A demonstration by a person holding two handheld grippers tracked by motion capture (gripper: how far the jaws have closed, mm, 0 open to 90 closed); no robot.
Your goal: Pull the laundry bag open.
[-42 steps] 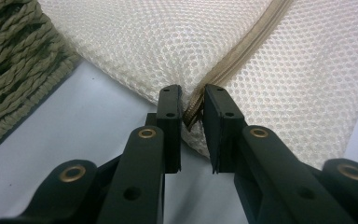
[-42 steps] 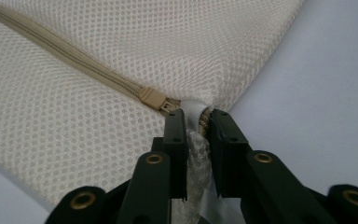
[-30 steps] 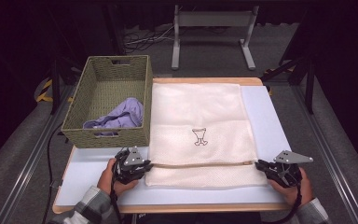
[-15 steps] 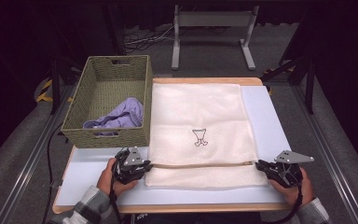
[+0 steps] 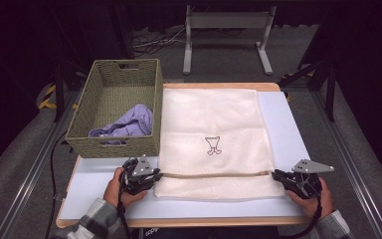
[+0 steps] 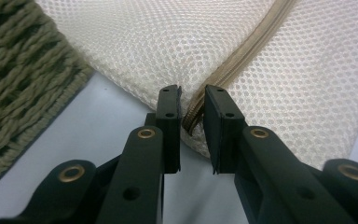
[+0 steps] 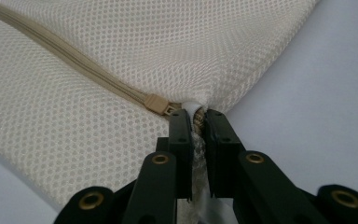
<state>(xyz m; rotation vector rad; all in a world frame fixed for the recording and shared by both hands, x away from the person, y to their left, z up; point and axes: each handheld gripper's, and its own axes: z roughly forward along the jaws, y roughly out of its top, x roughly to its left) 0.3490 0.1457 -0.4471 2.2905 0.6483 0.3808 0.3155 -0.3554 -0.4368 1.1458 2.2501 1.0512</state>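
While both hands sit quiet at the near edge of the table (image 5: pixel 288 129), the job looks like getting this cream mesh laundry bag (image 5: pixel 211 119) unzipped so the purple clothes (image 5: pixel 129 124) in the wicker basket (image 5: pixel 87 107) can go in. The bag lies flat in the middle of the table, its left edge just beside the basket, with the zip (image 5: pixel 214 174) running straight across near the front.

At the right end, the right gripper (image 7: pixel 196 116) is clamped tight on the corner of the bag, mesh bunched between its jaws, and the little tan zip slider (image 7: pixel 157 103) sits just beyond its tips. At the left end, the left gripper (image 6: pixel 192 100) has its jaws nearly together around the zip's other end (image 6: pixel 192 116); they seem to pinch it, though a thin gap shows beside the fabric, so I'd call that grip lighter.

To do this well, I'd say one end must be held as an anchor with the zip line kept taut and straight. The slider is at the right, so that gripper would need to let go of the corner and take the tab itself, a small target. Pull level along the zip, not upward, or the thin mesh will pucker and snag the teeth.
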